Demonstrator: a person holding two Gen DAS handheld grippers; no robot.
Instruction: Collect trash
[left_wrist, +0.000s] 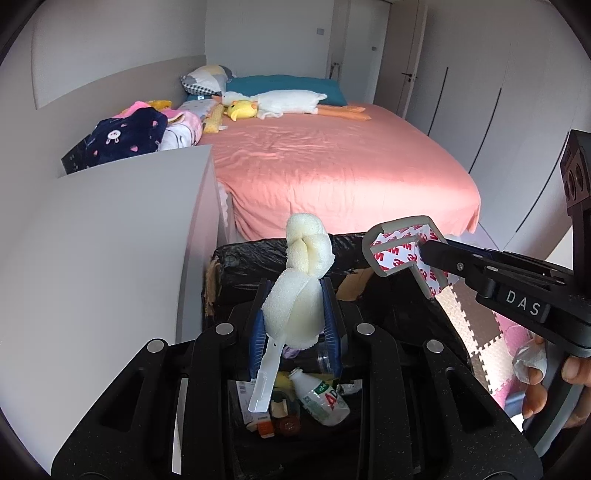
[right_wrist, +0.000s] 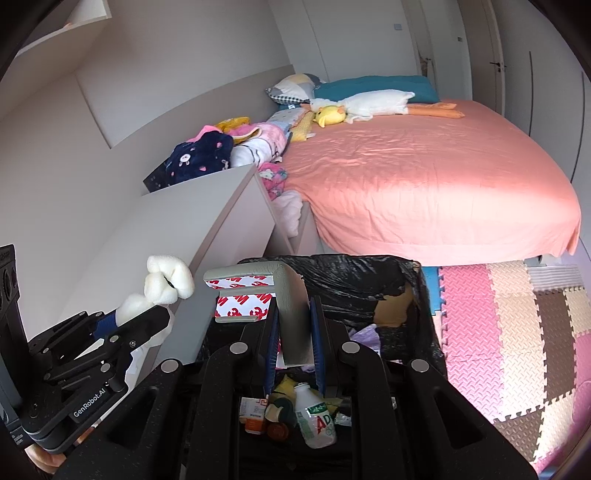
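The left gripper (left_wrist: 295, 314) pinches a knotted foam strip (left_wrist: 301, 288) and the right gripper (right_wrist: 293, 332) pinches a grey corner guard (right_wrist: 280, 295) with red-printed tape backing, both above the open bin (right_wrist: 354, 273). Each should probably be fully over the black liner before letting go. Inside lie a small white bottle (right_wrist: 316, 417), a carton and wrappers.

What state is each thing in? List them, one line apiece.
Left gripper: shut on sponge brush.
Sponge brush: held upright above bin.
Right gripper: shut on corner guard.
Corner guard: held above bin, tape backing unpeeled.
Bin: open, bag-lined, partly filled.
Bottle: in bin, lying tilted.
Door: closed.
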